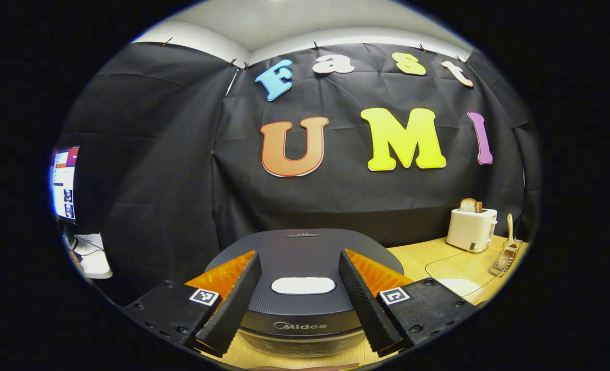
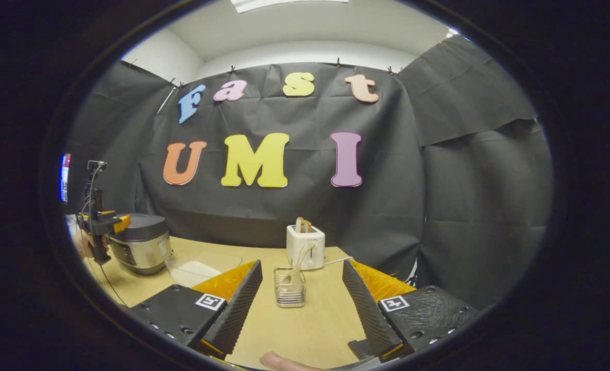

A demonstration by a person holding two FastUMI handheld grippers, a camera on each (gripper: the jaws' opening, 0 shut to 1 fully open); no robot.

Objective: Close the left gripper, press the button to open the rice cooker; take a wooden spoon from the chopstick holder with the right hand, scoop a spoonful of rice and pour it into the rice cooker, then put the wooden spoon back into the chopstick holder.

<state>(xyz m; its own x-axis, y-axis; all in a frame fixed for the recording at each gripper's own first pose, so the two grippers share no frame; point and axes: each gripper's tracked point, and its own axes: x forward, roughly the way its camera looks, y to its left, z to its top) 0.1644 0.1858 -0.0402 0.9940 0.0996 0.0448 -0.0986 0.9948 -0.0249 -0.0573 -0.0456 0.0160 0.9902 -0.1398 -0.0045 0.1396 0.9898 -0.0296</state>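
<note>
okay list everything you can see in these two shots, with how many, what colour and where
rice cooker: one, dark lid with a white button, shut, on the table's left end
container of rice: one, clear, white rice, right of the cooker
holder: one, clear, mid table, ahead of the right gripper
spoon: one, wooden, standing in the holder
toaster: one, white, bread in its slots, behind the holder
table: one, light wood
monitor: one, lit, far left
left gripper: one, open, over the cooker
right gripper: one, open, facing the holder

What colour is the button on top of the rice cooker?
White, an oval button on the dark rice cooker lid, best seen in the left gripper view.
</note>
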